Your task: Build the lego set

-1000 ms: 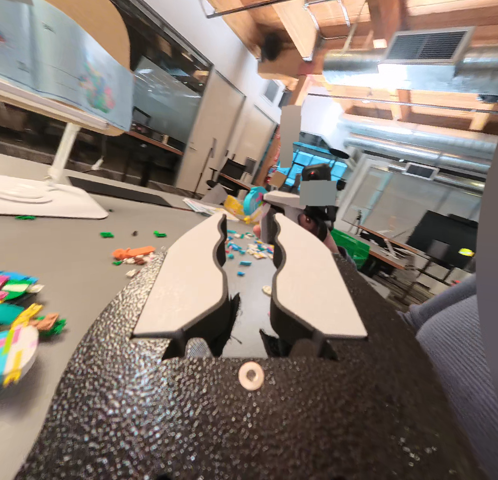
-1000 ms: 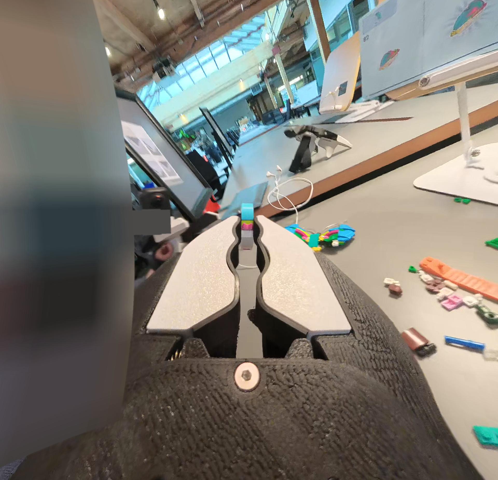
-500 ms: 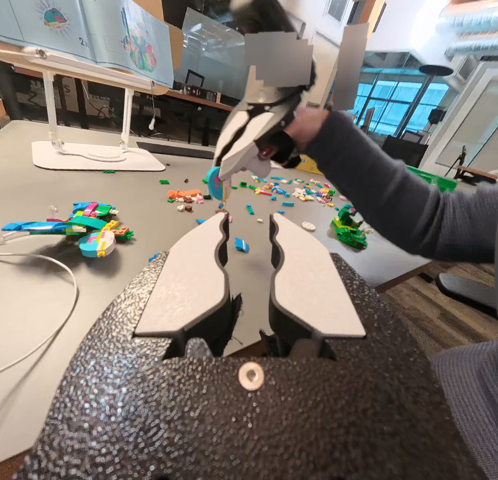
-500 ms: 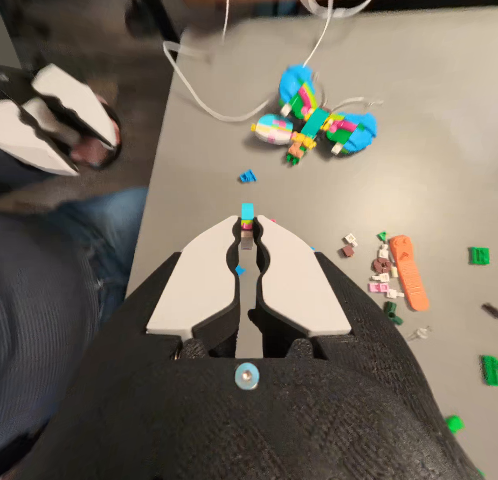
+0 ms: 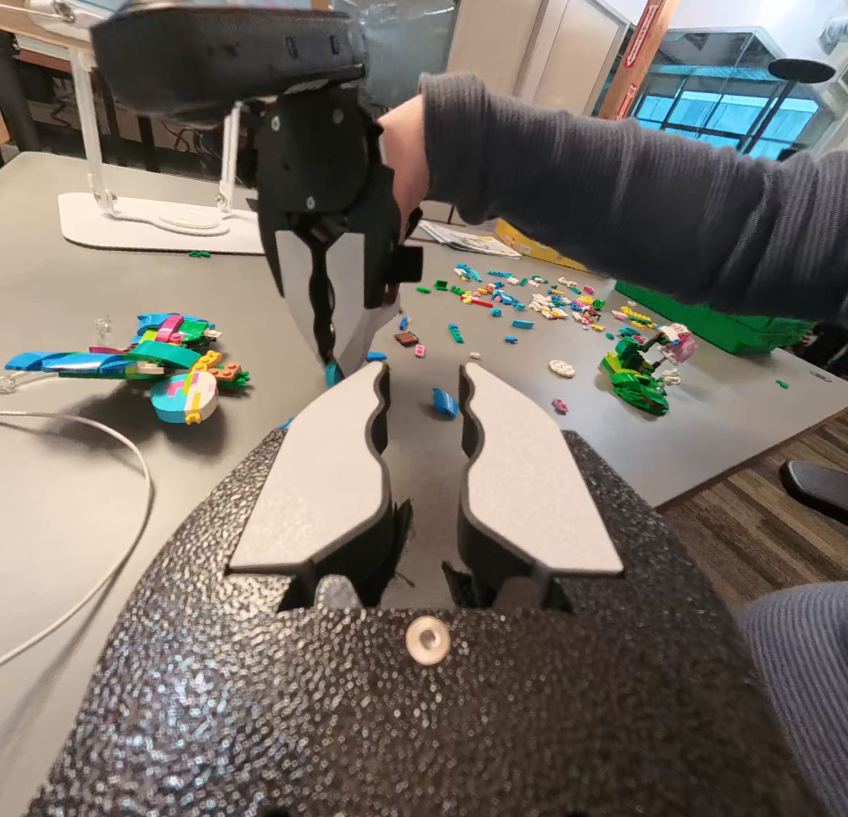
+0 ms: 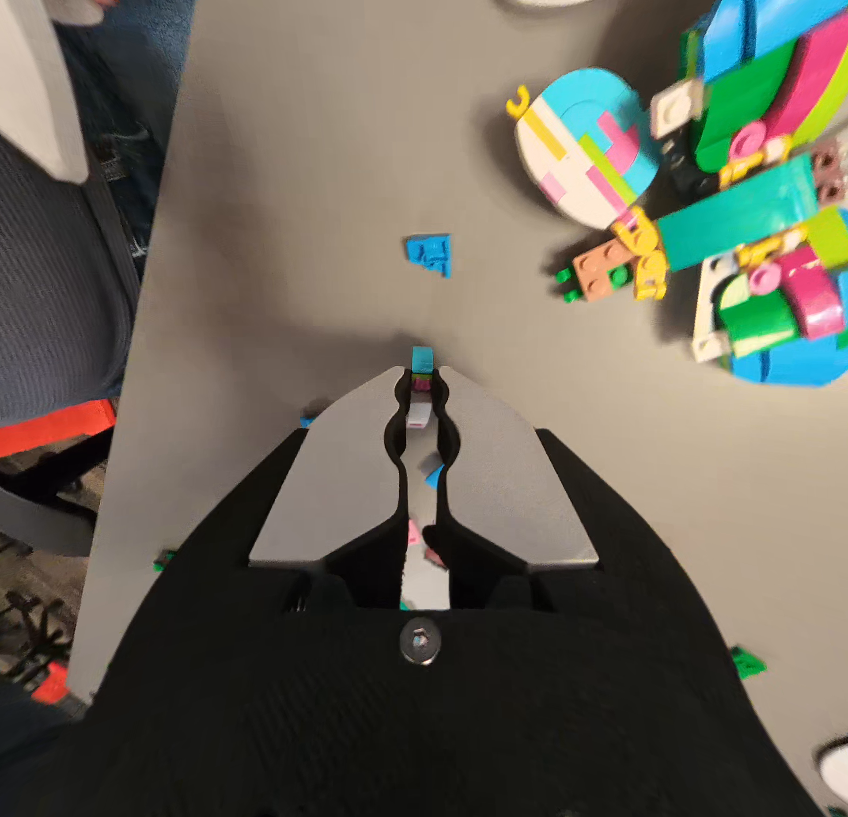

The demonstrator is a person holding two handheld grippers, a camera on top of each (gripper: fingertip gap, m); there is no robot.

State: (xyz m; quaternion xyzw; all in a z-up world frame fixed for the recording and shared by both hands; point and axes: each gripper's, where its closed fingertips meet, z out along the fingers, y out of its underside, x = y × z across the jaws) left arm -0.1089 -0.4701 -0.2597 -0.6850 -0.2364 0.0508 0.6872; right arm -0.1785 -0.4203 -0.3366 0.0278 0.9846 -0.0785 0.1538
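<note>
Right wrist view: right gripper [image 6: 421, 372] points straight down at the grey table [image 6: 321, 152], jaws clamped on a small stacked sub-assy [image 6: 420, 384] (teal cap, pink/green mid, white base). Its teal tip sits at or just above the tabletop; contact can't be confirmed. A loose blue wedge piece [image 6: 430, 254] lies just ahead. Farther right lies the main colourful build [image 6: 743, 189].

Left gripper [image 5: 423, 386] is empty, jaws apart, low over the near table edge. Loose bricks [image 5: 527, 297] are scattered beyond.

Step in hand, prob.: carrying the sub-assy for mating. Next move: left steadies the build, right aligns studs w/ the target and presses squarely.
</note>
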